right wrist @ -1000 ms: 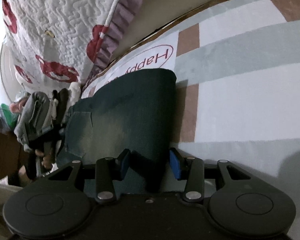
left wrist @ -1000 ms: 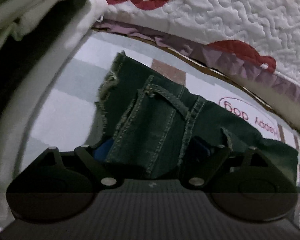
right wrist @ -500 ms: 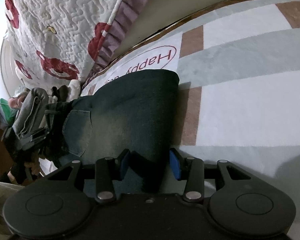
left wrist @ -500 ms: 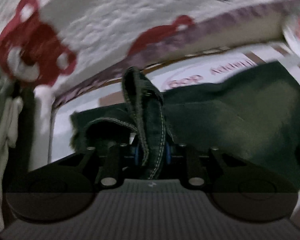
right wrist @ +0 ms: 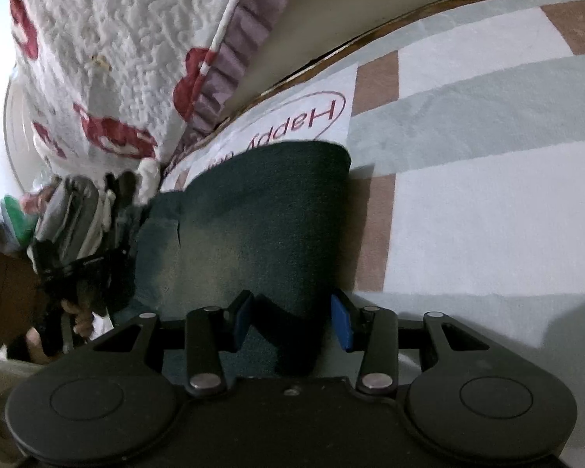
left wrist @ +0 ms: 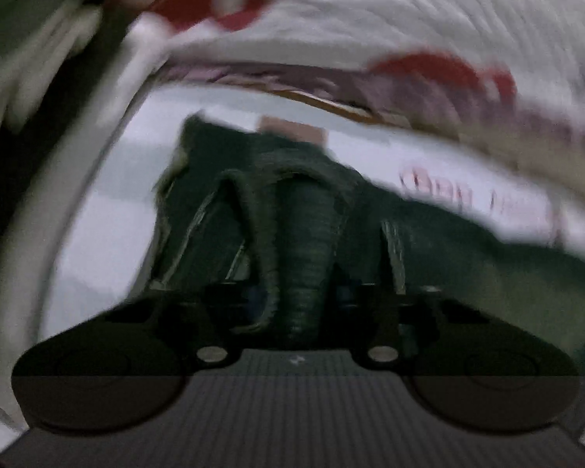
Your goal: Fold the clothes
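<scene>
Along the far edge of the mat (right wrist: pixel 487 202), a quilted white bedspread (right wrist: pixel 128 39) with red patches and a purple frill, hanging down to the floor. At the left in the right wrist view, a heap of folded clothes (right wrist: pixel 74 210) just beside the garment's end, close by the left gripper's side. On the mat, pale and brown checks and a red "Happy" oval, partly covered by cloth.

Dark green denim garment (right wrist: pixel 261 218) spread flat across the mat. Right gripper (right wrist: pixel 290 318) set over its near end, jaws part open with the cloth lying between the blue pads; cannot tell whether they press it. Left gripper (left wrist: pixel 298 294) clamped on a bunched ridge of the seamed hem, pulled up off the mat; picture blurred.

Against the earlier frame: left jaws just closed from wide onto the fabric, the hem now lifted into a fold rather than lying flat. Right side unchanged.
</scene>
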`<state>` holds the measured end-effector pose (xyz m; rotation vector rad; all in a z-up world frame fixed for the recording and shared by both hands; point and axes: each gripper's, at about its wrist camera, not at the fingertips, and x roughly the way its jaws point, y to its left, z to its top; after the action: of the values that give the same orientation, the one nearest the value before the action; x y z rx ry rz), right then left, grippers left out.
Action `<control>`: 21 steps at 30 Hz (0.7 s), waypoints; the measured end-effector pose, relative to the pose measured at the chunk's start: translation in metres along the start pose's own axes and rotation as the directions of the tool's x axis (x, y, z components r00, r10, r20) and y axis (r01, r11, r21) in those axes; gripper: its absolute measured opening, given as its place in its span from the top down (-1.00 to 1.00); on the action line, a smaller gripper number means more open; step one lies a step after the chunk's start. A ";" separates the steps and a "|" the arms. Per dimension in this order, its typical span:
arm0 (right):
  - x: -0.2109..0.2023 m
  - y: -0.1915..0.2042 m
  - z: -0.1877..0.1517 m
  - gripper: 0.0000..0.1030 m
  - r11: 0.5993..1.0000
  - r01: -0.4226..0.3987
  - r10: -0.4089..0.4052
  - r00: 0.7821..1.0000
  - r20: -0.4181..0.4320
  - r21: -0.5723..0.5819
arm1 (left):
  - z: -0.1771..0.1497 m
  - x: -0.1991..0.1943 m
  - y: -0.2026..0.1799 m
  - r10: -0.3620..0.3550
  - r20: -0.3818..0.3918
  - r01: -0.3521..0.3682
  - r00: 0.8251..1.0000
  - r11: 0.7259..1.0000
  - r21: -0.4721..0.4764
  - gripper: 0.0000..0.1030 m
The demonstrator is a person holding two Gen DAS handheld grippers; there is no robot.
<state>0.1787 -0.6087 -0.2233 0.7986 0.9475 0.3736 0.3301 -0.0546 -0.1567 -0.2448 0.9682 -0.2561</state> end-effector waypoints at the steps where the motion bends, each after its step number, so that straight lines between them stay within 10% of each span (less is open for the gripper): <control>1: 0.000 -0.003 0.000 0.08 1.000 -0.014 0.014 1.000 0.011 0.016 | -0.001 -0.002 -0.002 0.014 0.014 -0.014 1.000 1.000 0.006 0.63; 5: 0.000 -0.009 -0.005 0.08 0.998 -0.051 0.048 0.997 0.068 0.043 | -0.017 -0.012 -0.063 0.201 0.118 -0.229 0.972 0.916 0.329 0.68; 15: -0.014 0.028 -0.008 0.03 0.993 -0.079 0.094 0.981 0.167 -0.093 | -0.002 -0.050 -0.064 0.289 0.300 -0.375 0.909 0.880 0.291 0.69; 18: -0.008 0.037 -0.008 0.03 0.991 -0.031 0.052 0.986 0.159 -0.129 | -0.002 -0.031 -0.037 0.311 0.214 -0.356 0.926 0.907 0.224 0.65; 21: 0.004 0.039 -0.010 0.02 0.991 0.029 -0.011 0.991 0.134 -0.128 | -0.006 -0.017 -0.014 0.352 0.153 -0.376 0.923 0.911 0.169 0.17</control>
<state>0.1740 -0.5759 -0.1993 0.6862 0.7980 0.3563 0.3142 -0.0625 -0.1427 0.1030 0.8442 0.0093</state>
